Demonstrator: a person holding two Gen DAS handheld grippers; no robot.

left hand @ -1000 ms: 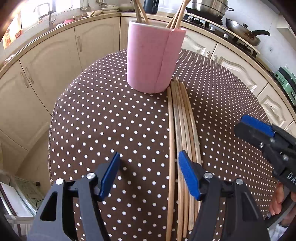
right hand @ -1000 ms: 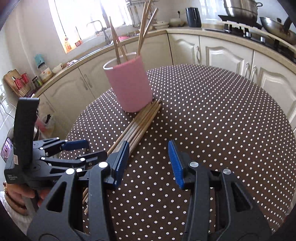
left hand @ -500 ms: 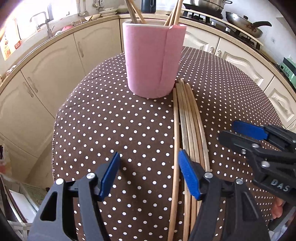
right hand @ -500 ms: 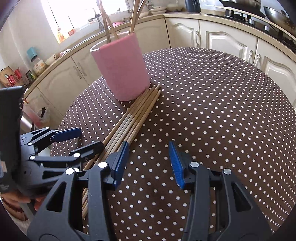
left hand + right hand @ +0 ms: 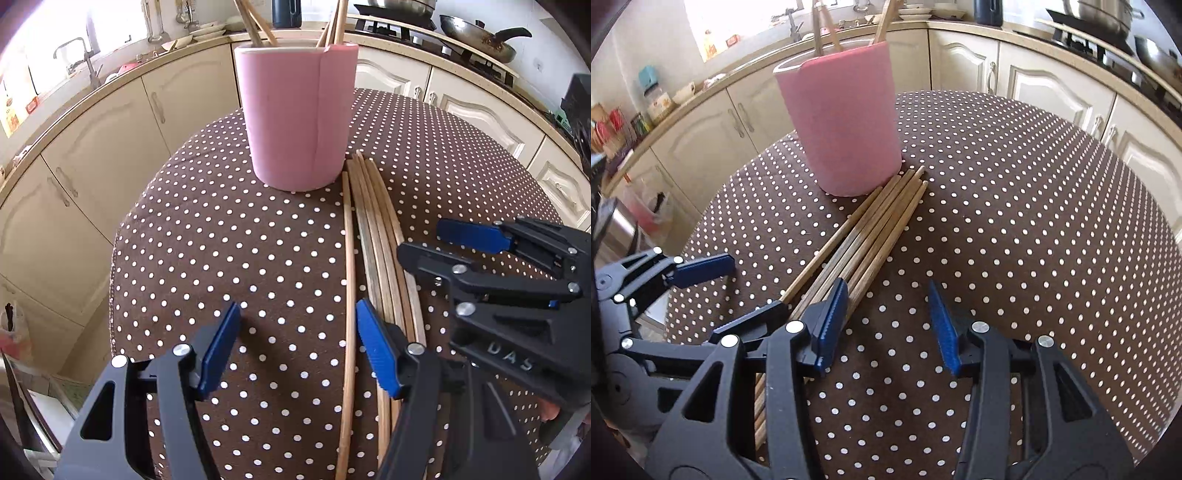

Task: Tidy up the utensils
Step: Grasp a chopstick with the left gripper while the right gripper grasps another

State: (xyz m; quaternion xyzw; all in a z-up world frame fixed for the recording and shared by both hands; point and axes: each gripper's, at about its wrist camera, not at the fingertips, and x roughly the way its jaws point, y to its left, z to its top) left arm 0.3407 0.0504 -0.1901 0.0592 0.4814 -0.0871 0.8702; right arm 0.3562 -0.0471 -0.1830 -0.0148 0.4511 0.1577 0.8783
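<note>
Cream kitchen cabinets (image 5: pixel 110 140) curve behind a round table (image 5: pixel 221 240) in a brown dotted cloth. On it stands a pink cup (image 5: pixel 295 118) with some chopsticks upright inside, and a row of loose chopsticks (image 5: pixel 373 236) lies flat from its base. The left claw (image 5: pixel 295 350) hangs open over the leftmost stick; the right claw (image 5: pixel 886 321) is open beside the row, empty.
</note>
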